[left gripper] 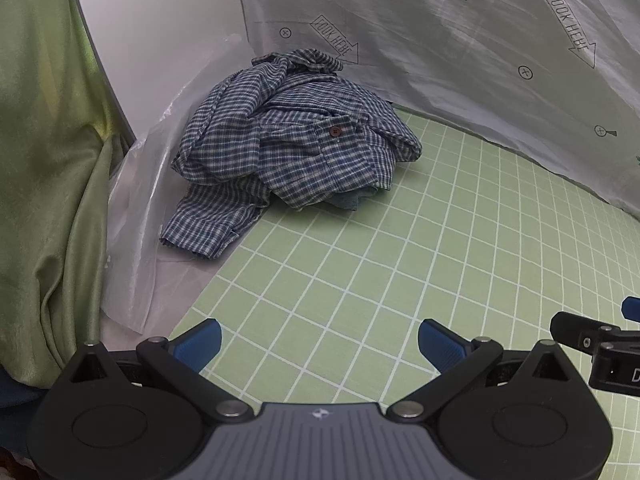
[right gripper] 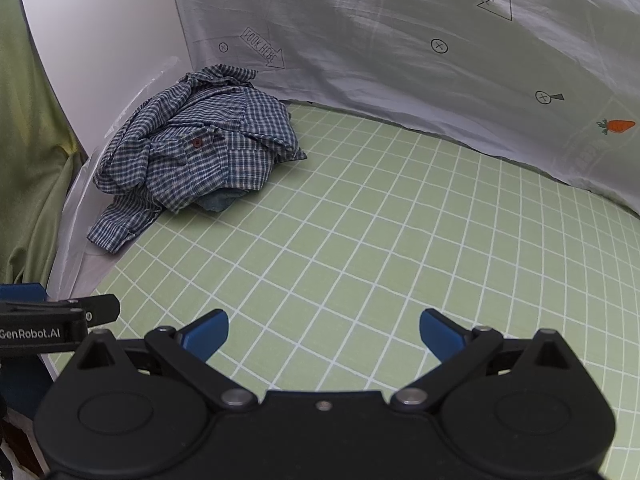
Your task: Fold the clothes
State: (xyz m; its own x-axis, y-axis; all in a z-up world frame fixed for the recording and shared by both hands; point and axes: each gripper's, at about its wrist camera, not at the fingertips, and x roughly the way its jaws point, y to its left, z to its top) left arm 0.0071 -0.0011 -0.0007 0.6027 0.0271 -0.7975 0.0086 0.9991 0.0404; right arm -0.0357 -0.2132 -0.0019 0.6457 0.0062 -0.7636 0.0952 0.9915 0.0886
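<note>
A blue and white checked shirt (left gripper: 296,144) lies crumpled in a heap at the far left corner of the green grid cloth (left gripper: 400,260), with one sleeve trailing toward me. A bit of plain blue fabric peeks out under it. In the right wrist view the same shirt (right gripper: 200,148) sits far left. My left gripper (left gripper: 318,344) is open, low over the cloth, well short of the shirt, holding nothing. My right gripper (right gripper: 324,332) is also open and empty over the green grid cloth (right gripper: 400,240). Each gripper's side shows at the edge of the other's view.
A grey sheet (left gripper: 460,60) printed with carrots and arrows stands as a backdrop behind the cloth. Clear plastic film (left gripper: 148,200) and a white panel (left gripper: 160,40) border the left side. A green curtain (left gripper: 44,160) hangs at far left.
</note>
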